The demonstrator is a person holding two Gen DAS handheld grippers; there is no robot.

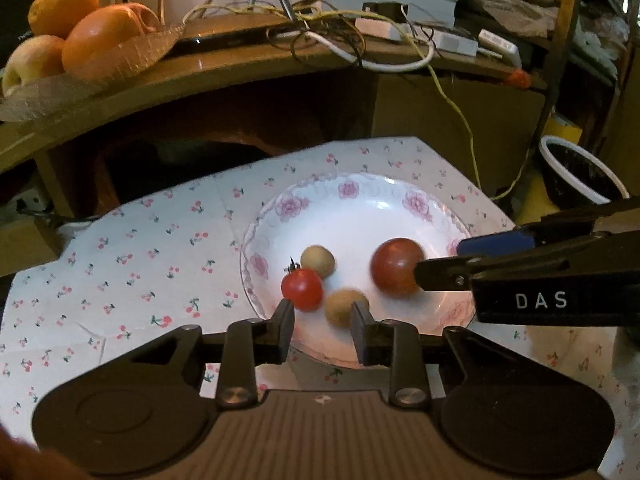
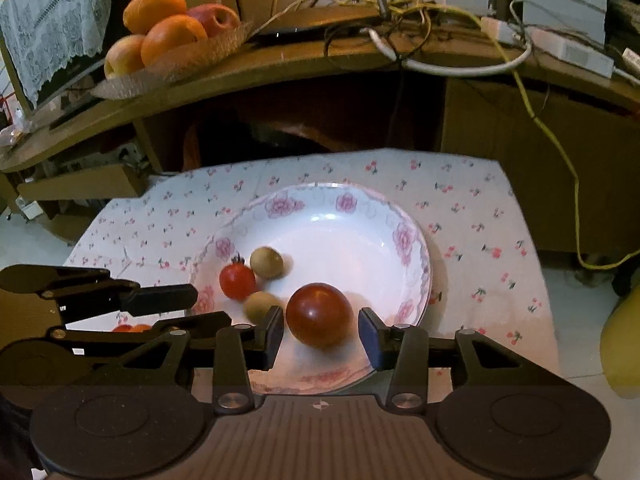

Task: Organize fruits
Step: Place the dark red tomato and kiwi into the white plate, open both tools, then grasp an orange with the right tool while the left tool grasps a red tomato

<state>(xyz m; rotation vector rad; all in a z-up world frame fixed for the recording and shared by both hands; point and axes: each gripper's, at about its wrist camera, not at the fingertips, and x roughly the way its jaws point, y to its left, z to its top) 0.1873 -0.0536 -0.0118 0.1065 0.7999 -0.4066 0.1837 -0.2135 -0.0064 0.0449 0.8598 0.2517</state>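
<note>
Four small fruits lie in the floral plate [image 2: 404, 236]: a large dark-red tomato [image 2: 319, 315] at its near side, a cherry tomato [image 2: 237, 281] and two tan round fruits [image 2: 266, 262] left of centre. The right gripper [image 2: 322, 330] straddles the large tomato, pads clear of it; the left gripper [image 1: 323, 320] hangs unclenched over the plate's near rim, holding nothing. Beyond the plate, a shelf carries oranges [image 2: 154, 6].

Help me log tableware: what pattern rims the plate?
Pink flowers on the plate, clearest in the right wrist view.
</note>
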